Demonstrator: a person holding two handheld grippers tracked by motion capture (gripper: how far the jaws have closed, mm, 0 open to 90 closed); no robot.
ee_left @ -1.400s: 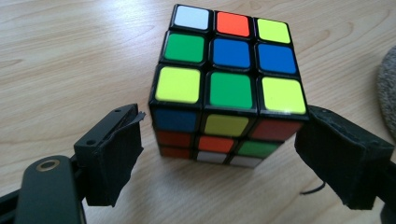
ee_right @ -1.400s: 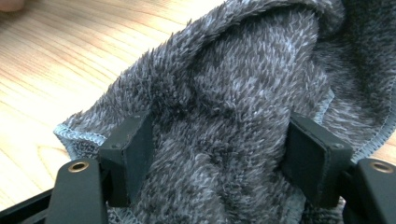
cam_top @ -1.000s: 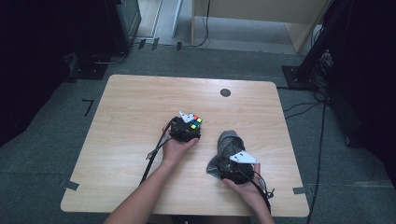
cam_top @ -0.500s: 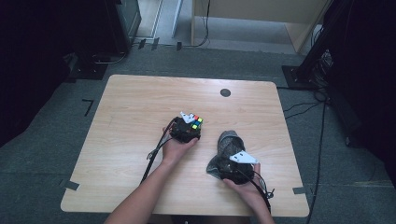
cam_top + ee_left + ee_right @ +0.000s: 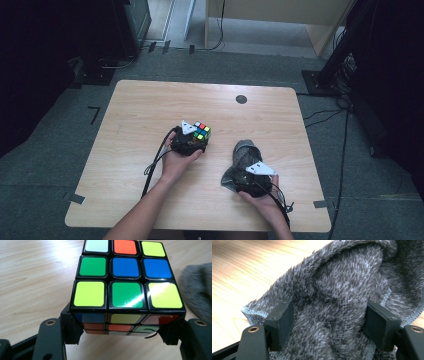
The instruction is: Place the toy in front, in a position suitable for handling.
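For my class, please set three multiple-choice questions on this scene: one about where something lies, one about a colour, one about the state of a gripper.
1. Where does the grey fleece cloth lie relative to the Rubik's cube in the high view?
A. To its right
B. To its left
C. Under it

2. What colour is the centre sticker of the cube's top face in the left gripper view?
A. Red
B. Blue
C. White

3. What is the left gripper doing?
A. Hanging open over bare table
B. Pinching the cloth
C. Clamping the cube between its jaws

Answers: 1 A, the cloth sits right of the cube on the wooden table. 2 B, the middle square is blue. 3 C, both jaws press the cube's sides.
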